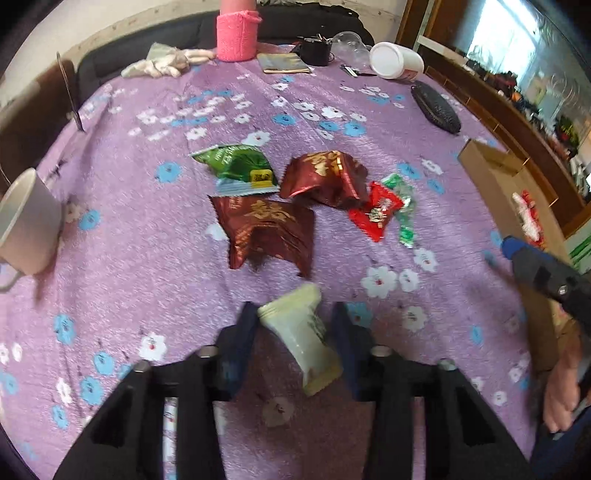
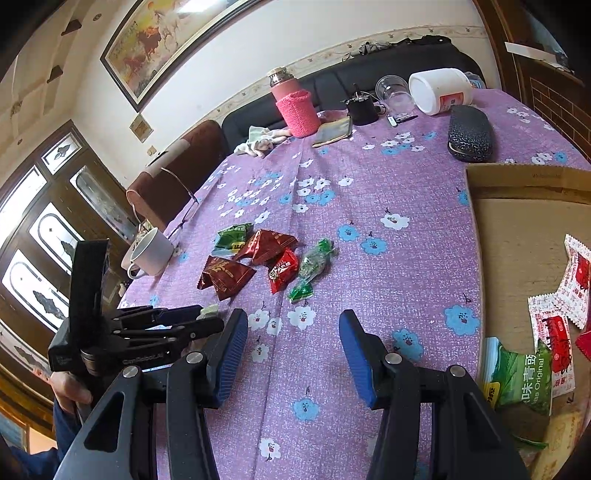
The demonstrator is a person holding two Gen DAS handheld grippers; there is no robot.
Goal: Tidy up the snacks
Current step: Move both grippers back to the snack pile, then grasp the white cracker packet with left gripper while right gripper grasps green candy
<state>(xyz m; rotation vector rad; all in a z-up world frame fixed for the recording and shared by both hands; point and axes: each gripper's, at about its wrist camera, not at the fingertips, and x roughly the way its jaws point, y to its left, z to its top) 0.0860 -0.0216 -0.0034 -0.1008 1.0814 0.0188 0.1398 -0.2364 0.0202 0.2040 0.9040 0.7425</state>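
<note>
My left gripper (image 1: 295, 310) is shut on a pale cream snack packet (image 1: 304, 339), which sits tilted between the blue pads just above the purple floral tablecloth (image 1: 147, 258). Beyond it lie a green packet (image 1: 238, 166), two dark red packets (image 1: 266, 229) (image 1: 325, 177), a small red packet (image 1: 375, 214) and a green-wrapped candy (image 1: 404, 210). My right gripper (image 2: 291, 350) hangs open over bare cloth, nothing between its fingers. To its right stands a cardboard box (image 2: 517, 221) holding a green packet (image 2: 524, 380) and red-and-white sachets (image 2: 554, 325).
A white mug (image 1: 29, 221) stands at the left edge. Along the far side are a pink-sleeved flask (image 1: 236, 35), a cloth (image 1: 166, 61), a white jar on its side (image 1: 395, 61) and a dark glasses case (image 1: 436, 107). A person's hand (image 1: 561, 391) holds the right gripper.
</note>
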